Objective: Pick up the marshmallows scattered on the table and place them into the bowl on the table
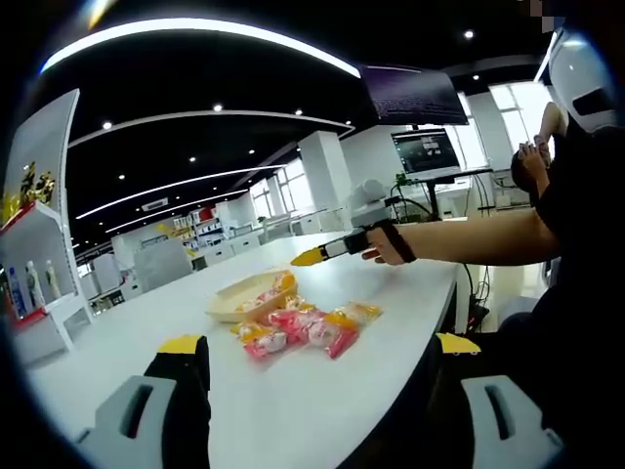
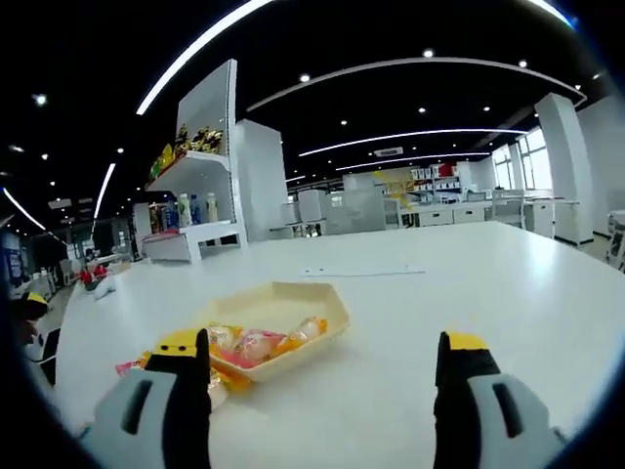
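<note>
Already, wrapped marshmallows [image 2: 259, 344] lie inside the shallow bowl [image 2: 317, 299].

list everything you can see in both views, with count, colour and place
bowl: one, pale yellow, on the table, some packets inside
marshmallows: several pink, yellow and orange packets, heaped on the table beside the bowl
table: one, white
shelf unit: one, white, bottles on it, behind the table
monitor: one, dark, far side
right tongs: yellow tip, held above the table
left tongs: black, yellow tips, jaws apart
</note>
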`<control>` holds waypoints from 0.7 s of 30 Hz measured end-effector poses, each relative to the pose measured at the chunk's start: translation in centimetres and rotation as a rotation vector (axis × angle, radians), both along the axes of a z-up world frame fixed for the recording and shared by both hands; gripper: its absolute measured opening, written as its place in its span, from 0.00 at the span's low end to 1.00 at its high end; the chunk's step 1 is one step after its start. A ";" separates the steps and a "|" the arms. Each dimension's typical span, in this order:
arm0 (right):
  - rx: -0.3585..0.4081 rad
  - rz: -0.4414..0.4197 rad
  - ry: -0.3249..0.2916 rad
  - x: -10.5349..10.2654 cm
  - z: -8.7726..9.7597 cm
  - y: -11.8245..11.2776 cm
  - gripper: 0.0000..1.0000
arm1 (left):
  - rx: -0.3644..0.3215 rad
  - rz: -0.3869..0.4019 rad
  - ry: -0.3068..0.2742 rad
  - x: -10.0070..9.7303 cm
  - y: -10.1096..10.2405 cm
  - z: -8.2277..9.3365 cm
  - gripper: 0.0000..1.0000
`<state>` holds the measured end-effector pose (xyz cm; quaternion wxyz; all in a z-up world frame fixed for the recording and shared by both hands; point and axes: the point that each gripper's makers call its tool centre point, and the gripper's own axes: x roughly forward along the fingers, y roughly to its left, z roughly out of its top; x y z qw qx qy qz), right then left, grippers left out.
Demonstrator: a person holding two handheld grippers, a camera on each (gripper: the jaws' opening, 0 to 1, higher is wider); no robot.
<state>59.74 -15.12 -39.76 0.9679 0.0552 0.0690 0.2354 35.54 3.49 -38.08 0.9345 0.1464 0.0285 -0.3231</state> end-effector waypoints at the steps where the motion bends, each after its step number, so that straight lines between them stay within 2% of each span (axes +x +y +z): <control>1: 0.011 -0.002 -0.002 -0.5 0.1 -0.3 0.93 | 0.001 0.000 0.001 0.0 0.0 0.0 0.92; 10: 0.019 0.040 -0.042 -4.8 1.5 -0.9 0.92 | 0.019 0.000 0.000 0.0 -0.3 0.2 0.92; 14: 0.068 0.053 -0.030 -6.3 1.8 -1.2 0.92 | 0.023 -0.002 -0.003 -0.1 -0.5 0.3 0.92; 21: 0.055 0.067 -0.051 -8.6 2.2 -1.3 0.92 | 0.026 0.004 -0.006 -0.1 -0.3 0.3 0.92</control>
